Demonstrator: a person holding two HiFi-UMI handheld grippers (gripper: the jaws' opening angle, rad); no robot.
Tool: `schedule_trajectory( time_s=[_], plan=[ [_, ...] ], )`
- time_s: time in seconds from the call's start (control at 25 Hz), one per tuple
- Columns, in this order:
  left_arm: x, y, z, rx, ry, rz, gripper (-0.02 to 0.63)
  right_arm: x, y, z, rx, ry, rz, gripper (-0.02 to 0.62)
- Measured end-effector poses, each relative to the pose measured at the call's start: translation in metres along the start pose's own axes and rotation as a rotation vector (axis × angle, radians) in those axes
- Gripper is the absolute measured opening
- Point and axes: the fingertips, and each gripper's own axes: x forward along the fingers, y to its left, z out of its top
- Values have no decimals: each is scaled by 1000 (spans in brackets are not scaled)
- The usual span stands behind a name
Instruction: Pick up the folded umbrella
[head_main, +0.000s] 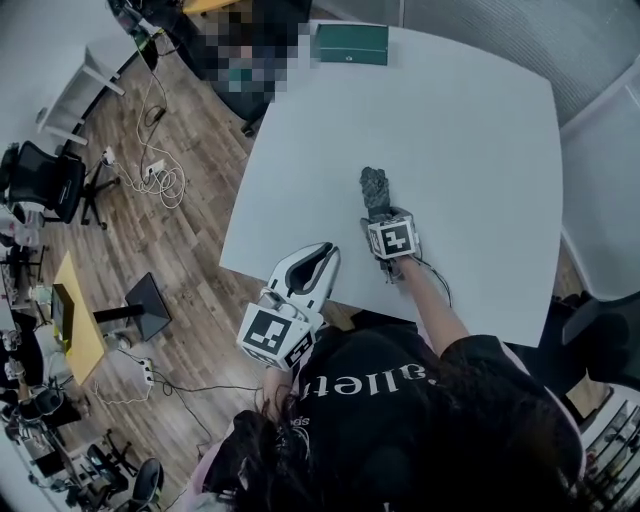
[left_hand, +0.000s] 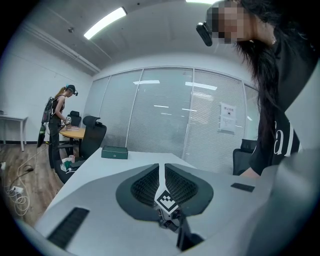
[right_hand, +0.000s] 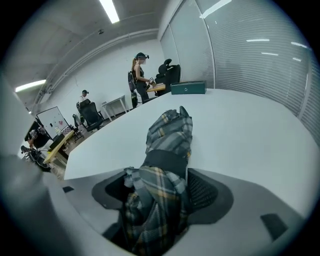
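Note:
The folded umbrella (head_main: 374, 186), grey plaid with a dark strap round it, lies on the white table (head_main: 460, 120) near the middle. My right gripper (head_main: 380, 214) points steeply down over its near end. In the right gripper view the umbrella (right_hand: 169, 134) runs away from me between the jaws of the right gripper (right_hand: 161, 182), which stand wide; a dark gap shows beside the left pad. My left gripper (head_main: 318, 258) hovers over the table's near edge, away from the umbrella. Its jaws (left_hand: 161, 172) are together with nothing between them.
A green box (head_main: 350, 44) sits at the table's far edge. Cables and a power strip (head_main: 150, 180) lie on the wooden floor to the left, among office chairs and desks. A person (left_hand: 59, 117) stands at a desk beyond. A dark chair (head_main: 600, 335) is at the right.

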Motion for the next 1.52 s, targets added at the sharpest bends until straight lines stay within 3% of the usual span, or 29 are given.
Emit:
schedule_trajectory(
  time_s=[0.32, 0.4, 0.64, 0.88, 1.24, 1.52],
  plan=[
    [-11, 14, -5, -18, 1, 39, 54, 5, -7, 0, -19, 24, -84, 296],
    [-14, 12, -7, -17, 1, 32, 54, 2, -8, -1, 39, 23, -67, 272],
    [-34, 16, -7, -18, -11, 39, 54, -14, -6, -16, 353, 51, 62, 235],
    [-62, 27, -7, -19, -31, 63, 54, -41, 13, -35, 470, 32, 131, 230],
    [-99, 23, -11, -23, -52, 44, 54, -103, 67, -12, 516, -98, 268, 230],
    [-135, 15, -22, -25, -68, 40, 54, -152, 122, -3, 464, -185, 355, 230]
  ],
)
